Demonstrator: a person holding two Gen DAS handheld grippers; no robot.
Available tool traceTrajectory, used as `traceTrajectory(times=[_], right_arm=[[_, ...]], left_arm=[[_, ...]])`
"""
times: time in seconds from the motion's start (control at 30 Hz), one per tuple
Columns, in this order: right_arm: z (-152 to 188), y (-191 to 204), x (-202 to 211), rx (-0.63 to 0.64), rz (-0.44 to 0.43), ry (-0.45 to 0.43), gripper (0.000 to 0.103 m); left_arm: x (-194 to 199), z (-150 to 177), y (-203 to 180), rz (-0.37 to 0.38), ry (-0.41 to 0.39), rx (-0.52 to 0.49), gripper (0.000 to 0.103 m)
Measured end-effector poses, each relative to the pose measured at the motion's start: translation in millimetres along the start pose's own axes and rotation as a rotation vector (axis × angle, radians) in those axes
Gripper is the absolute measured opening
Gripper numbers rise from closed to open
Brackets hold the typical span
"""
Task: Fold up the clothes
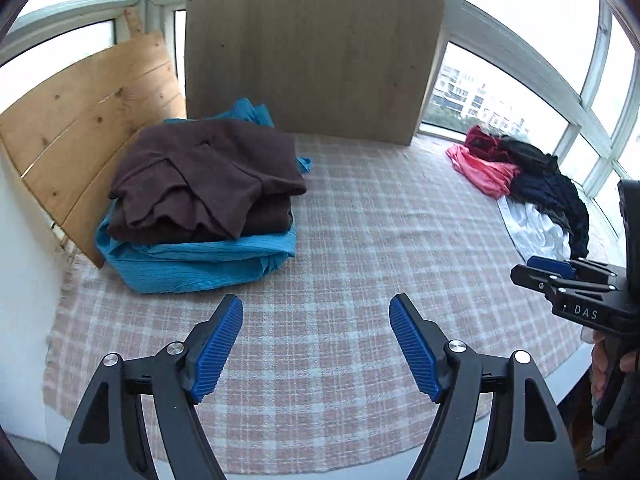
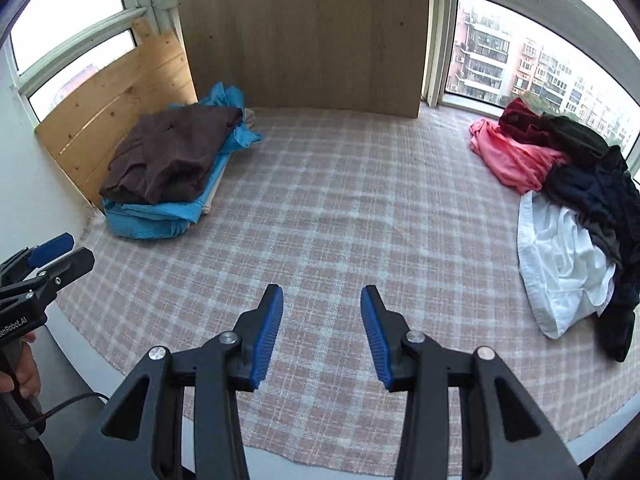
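Observation:
A folded brown garment (image 1: 204,180) (image 2: 172,152) lies on top of a folded blue one (image 1: 192,260) (image 2: 156,216) at the far left of the checked cloth (image 1: 360,240) (image 2: 340,208). At the right edge sits a loose heap of clothes (image 1: 528,184) (image 2: 568,200): pink, dark red, black and white pieces. My left gripper (image 1: 316,308) hangs wide open above the cloth's near part, nothing between its blue pads. My right gripper (image 2: 322,300) is partly open, also empty, over the cloth's front middle. Each gripper shows at the other view's edge.
A tall wooden panel (image 1: 312,48) (image 2: 304,36) stands upright at the back, and a slatted pine board (image 1: 88,120) (image 2: 116,108) leans behind the folded stack. Windows surround the table. A hand (image 2: 20,372) holds the left gripper's grip.

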State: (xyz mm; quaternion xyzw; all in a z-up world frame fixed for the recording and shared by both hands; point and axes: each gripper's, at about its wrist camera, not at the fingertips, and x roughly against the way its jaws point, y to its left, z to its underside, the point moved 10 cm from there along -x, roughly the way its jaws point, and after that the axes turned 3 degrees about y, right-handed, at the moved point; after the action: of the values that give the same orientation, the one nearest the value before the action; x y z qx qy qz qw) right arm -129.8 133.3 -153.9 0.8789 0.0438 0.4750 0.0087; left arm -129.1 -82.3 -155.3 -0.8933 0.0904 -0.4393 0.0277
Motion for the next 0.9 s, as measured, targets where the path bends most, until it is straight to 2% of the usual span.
traceTrajectory(times=[0.13,0.37,0.53,0.7,0.9], right_arm=[[1.4,-9.1,20.7,0.091,0.013,-0.057,0.040],[26.1,-22.0,43.9,0.185,-0.059,-0.074,0.040],[36.0,-31.2,64.4,0.198,-0.085,-0.101,0.040],[39.3,-41.4,80.5,0.191,-0.085,-0.135,0.040],[38.8,-53.3,94.3,0.194,-0.056,-0.175,0.040]], left_arm=[[20.7,7.4,-23.9,-0.065,-0.043,0.042,0.075],[48.5,45.0,-67.8,-0.151,-0.061,0.111,0.075],[67.5,56.2,-87.7,-0.175,-0.067,0.135,0.076],[84.3,53.7,-100.1,-0.196,-0.107,0.130,0.077],[94.4,53.2,-110.9,-0.224,-0.123,0.114,0.077]])
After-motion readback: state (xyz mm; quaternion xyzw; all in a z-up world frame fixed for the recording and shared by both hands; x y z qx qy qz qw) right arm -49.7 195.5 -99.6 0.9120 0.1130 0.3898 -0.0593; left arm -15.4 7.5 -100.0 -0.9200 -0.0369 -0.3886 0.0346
